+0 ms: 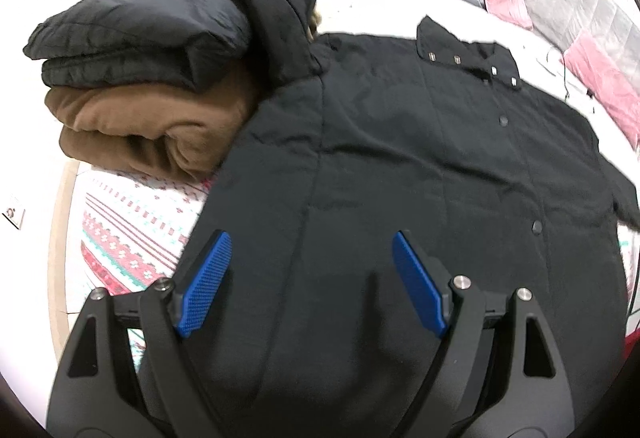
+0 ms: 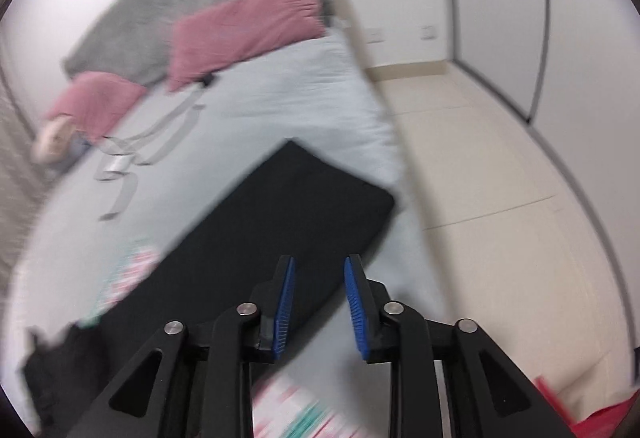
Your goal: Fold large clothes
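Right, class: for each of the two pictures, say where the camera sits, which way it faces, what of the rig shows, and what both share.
Left wrist: on the left claw, facing across the spread black coat toward a stack of folded clothes; its open blue fingers show.
Right wrist: on the right claw, facing along the bed toward pink pillows; image blurred.
Shared: coat, bed, pillows.

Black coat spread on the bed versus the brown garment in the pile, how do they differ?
The black coat lies spread flat with snaps showing; the brown garment is folded thick. The black coat has nothing on top; the brown garment carries dark folded clothes. Both rest on the bed.
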Tool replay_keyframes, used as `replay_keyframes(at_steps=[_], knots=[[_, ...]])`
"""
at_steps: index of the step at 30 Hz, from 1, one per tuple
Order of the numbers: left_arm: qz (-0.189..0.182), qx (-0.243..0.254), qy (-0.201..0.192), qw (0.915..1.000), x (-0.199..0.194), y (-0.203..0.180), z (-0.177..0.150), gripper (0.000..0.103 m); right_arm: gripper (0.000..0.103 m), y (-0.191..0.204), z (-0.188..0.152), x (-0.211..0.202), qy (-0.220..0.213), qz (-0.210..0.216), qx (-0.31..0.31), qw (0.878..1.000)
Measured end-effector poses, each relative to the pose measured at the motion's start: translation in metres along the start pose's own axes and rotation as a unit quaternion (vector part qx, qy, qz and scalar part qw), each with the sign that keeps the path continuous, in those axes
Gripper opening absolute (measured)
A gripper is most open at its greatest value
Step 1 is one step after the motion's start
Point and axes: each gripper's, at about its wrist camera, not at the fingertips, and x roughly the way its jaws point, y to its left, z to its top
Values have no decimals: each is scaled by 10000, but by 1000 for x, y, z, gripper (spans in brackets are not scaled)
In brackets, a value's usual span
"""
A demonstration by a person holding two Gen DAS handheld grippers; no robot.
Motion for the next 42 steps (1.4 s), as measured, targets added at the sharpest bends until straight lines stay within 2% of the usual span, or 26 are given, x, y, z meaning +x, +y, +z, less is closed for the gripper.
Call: replay_keyframes(at_steps=[2,3,5,7,8,11,13,15,17,19,21,24,28,29,30,31,32,33,35,38,40,42], knots=[[-41,-139,-136,9998,-9,9,7,83,44,18,-27,-29,242,687,17,9973],[-91,-244,-190,9995,-15,17,12,83,48,28,-40,-40,346,880,-105,9955],[-231,-511,-273,9981,-28,36,22,83,61,64,-81,-65,721,1286,-680,9867],[-311,-911,-484,9942,-46,66,37,83,65,94,-119,-80,1098,1645,-1160,9734],[-288,-1085,-606,9918,-54,79,45,83,66,111,-147,-89,1381,1877,-1459,9615],[-37,-1580,-785,9843,-68,126,83,83,68,135,-205,-100,1885,2103,-1900,9403],[97,-1646,-790,9831,-69,146,113,83,69,146,-246,-101,2233,2162,-2151,9258],[324,-1686,-815,9818,-63,165,148,83,70,154,-277,-95,2385,2071,-2534,9143],[490,-1923,-879,9762,-55,188,183,83,70,158,-302,-84,2521,1769,-2756,9106],[510,-2184,-902,9703,-41,206,208,83,70,160,-313,-79,2650,1794,-2748,9067],[384,-2436,-855,9653,-24,219,227,83,70,164,-317,-77,2575,1768,-2862,9058],[-1,-2770,-597,9590,14,227,246,83,70,169,-324,-83,2341,1748,-3069,9058],[236,-2985,-458,9530,46,226,250,81,70,168,-326,-78,2366,1798,-3015,9060],[242,-3014,-529,9517,48,226,249,69,70,169,-325,-77,2367,1798,-3015,9060],[183,-2980,-608,9525,53,224,250,41,70,168,-325,-76,2365,1810,-3021,9056],[87,-2919,-621,9544,56,223,251,23,70,168,-323,-76,2352,1824,-3027,9054],[67,-2878,-625,9556,58,224,253,11,70,167,-322,-77,2327,1837,-3029,9057],[83,-2857,-706,9557,55,224,254,8,70,167,-322,-77,2298,1849,-3033,9061],[31,-2850,-1032,9530,38,230,256,7,70,167,-324,-77,2262,1889,-3060,9053],[12,-3017,-1573,9403,3,244,255,6,70,170,-324,-78,2235,1959,-3082,9037],[140,-3088,-1665,9363,-7,255,254,6,70,171,-323,-78,2202,1986,-3093,9036],[249,-3029,-1619,9388,-4,259,250,6,70,171,-323,-77,2166,1965,-3111,9042]])
